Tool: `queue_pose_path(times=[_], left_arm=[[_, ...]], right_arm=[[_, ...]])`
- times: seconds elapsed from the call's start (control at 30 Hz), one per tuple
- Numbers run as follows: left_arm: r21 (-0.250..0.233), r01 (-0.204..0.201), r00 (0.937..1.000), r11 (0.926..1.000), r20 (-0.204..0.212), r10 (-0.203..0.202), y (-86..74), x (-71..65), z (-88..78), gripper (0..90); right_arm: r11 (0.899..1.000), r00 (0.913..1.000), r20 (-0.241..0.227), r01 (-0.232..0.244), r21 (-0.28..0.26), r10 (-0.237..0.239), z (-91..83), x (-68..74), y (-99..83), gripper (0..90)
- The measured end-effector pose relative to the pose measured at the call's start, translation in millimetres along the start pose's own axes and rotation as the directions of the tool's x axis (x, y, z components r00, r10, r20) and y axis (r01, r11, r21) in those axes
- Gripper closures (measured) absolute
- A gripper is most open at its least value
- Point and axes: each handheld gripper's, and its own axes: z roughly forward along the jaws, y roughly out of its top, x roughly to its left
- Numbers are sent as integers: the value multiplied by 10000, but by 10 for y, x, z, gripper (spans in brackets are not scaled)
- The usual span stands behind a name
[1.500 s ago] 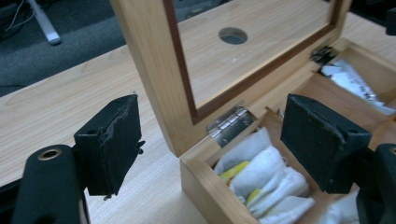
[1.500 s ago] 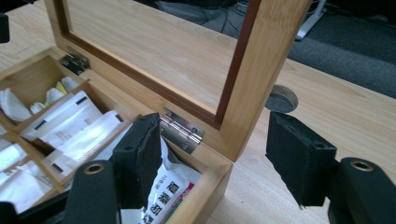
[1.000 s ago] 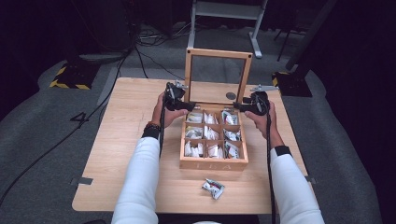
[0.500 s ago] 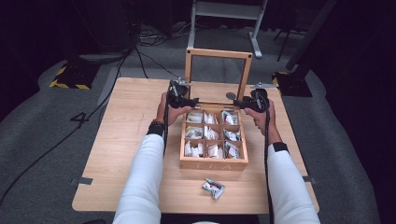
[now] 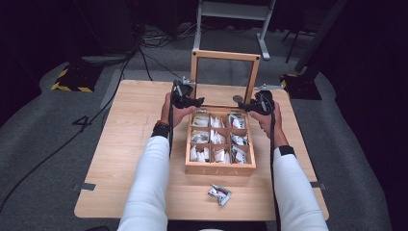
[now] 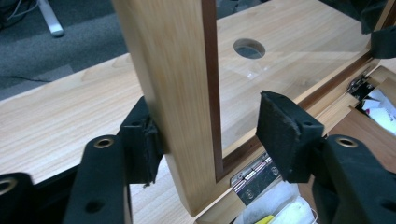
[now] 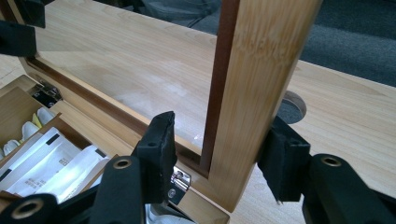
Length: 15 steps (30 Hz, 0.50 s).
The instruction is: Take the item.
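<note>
A wooden tea box (image 5: 220, 168) sits mid-table, its glass-paned lid (image 5: 224, 55) standing upright at the back. Its compartments hold several tea packets (image 5: 215, 137). My left gripper (image 5: 192, 101) straddles the lid's left side rail (image 6: 173, 93) low down. Its jaws have just been closing: one pad touches the rail's outer face, the other pad (image 6: 285, 126) stands apart over the glass. My right gripper (image 5: 250, 105) straddles the right rail (image 7: 252, 93), also just closing. Its outer pad (image 7: 280, 158) touches the wood and the inner pad (image 7: 161, 140) is still off it.
One loose tea packet (image 5: 219, 194) lies on the table (image 5: 134, 144) in front of the box. A round cable hole (image 6: 249, 48) sits in the tabletop behind the lid. Metal hinges (image 6: 252, 175) join lid and box. Cables and a metal stand are on the floor beyond.
Both hands have stayed at the lid's lower corners, the right one edging slightly inward.
</note>
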Motion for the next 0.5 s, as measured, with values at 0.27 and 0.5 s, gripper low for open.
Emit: queue_pose_path(times=[0.27, 0.5], left_arm=[[-47, -234, 9997, 9997, 64, 234, 12, 3, -74, 483], [-319, -422, 9991, 9986, -38, 421, 63, -36, -177, 501]], right_arm=[[10000, 9998, -201, -31, 69, 32, -53, -21, 16, 540], [9995, 9997, -186, 131, 293, -126, -97, -5, 40, 555]])
